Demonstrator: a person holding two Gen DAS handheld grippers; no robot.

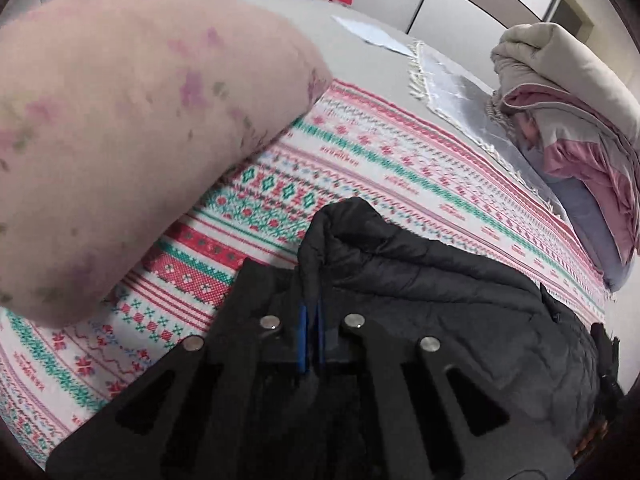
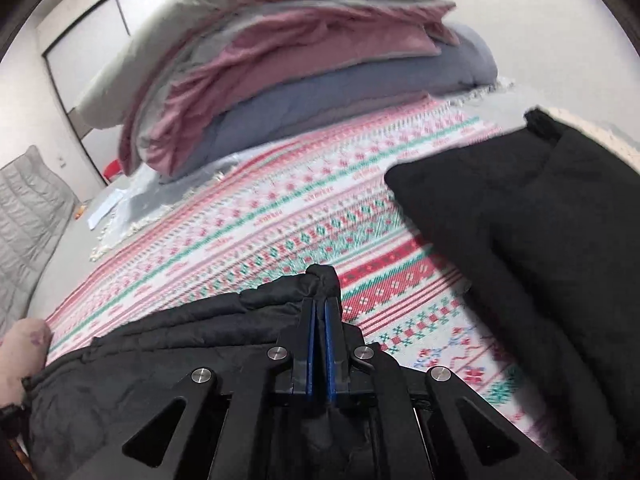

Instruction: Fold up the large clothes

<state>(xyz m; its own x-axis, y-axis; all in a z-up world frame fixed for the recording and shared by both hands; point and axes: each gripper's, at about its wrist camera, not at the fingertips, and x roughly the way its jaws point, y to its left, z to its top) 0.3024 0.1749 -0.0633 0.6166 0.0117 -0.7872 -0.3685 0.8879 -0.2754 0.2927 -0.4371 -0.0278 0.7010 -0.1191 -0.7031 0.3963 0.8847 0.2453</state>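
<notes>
Both grippers are clamped onto the black puffer jacket [image 1: 420,280] right now. The left gripper [image 1: 312,312] has its blue fingers [image 1: 303,336] pinched together on a bunched ridge of the fabric, and the right gripper [image 2: 320,312] is doing the same on another edge, fingers pressed tight with a little fold of jacket poking up between them. So the jacket is held at two points, looks lifted a bit at those spots, with the rest slumped on the patterned blanket [image 1: 360,152] covering the bed.

In the right view another black padded part [image 2: 540,240] hangs in close on the right side; probably a sleeve or another bit of the same jacket, can't say for sure.

A pink floral sleeve [image 1: 120,120] (the person's arm, I'd guess) fills the left of the left view.

Further back there's a stack of folded bedding [image 2: 300,60], with a fringed cloth [image 1: 448,80] lying flat near it.

What could go wrong: that quilted shell looks slippery and both grips are on thin pinches, so a quick pull could let it slide out. The dangling part could also tuck under and make a lopsided fold.
</notes>
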